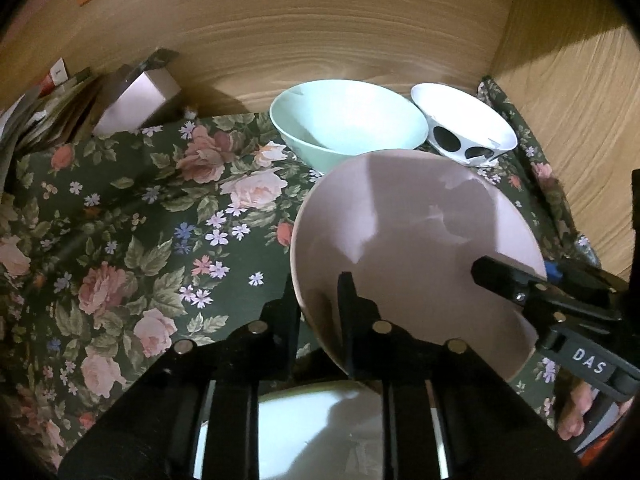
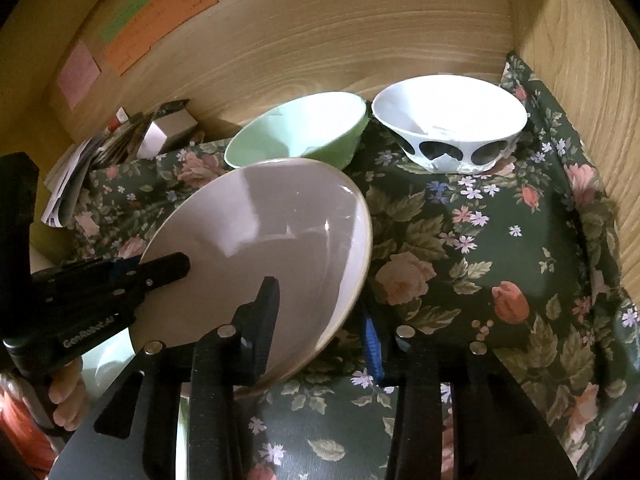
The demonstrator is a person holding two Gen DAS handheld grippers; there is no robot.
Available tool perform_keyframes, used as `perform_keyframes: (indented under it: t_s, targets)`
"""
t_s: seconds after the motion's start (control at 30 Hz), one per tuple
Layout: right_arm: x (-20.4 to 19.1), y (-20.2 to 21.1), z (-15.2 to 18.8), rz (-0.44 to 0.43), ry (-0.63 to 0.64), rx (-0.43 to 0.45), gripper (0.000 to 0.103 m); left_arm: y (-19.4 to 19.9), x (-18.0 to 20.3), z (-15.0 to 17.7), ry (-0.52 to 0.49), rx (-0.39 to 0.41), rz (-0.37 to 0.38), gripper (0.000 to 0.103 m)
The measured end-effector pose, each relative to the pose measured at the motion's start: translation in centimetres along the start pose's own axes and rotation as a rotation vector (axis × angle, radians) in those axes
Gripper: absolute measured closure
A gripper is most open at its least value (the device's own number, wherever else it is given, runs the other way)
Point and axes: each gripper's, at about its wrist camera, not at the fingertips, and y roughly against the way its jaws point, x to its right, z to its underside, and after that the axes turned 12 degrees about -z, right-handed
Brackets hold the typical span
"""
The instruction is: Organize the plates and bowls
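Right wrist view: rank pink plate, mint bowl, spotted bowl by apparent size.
1. pink plate, largest, though it is nearest the camera.
2. and 3. white bowl with black spots and mint green bowl look alike; the plate hides part of the mint bowl.

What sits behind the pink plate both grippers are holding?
Behind the pink plate stand a mint-green bowl and a white bowl with black spots on the floral cloth. The plate hides the green bowl's near base and the cloth beneath.
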Motion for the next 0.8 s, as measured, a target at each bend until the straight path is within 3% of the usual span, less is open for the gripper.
perform_keyframes:
  t_s: [0.37, 0.8]
  targets:
    - [-0.5, 1.2, 0.0, -0.001, 0.001, 0.012, 0.071, 1.2, -0.3, 0.3, 0.017, 0.016, 0.022, 0.086]
    - [-4.1, 3.7, 0.2, -0.014, 0.062, 0.056, 0.071, 5.8, -2.7, 1.5, 0.062, 0.094, 0.038, 0.086]
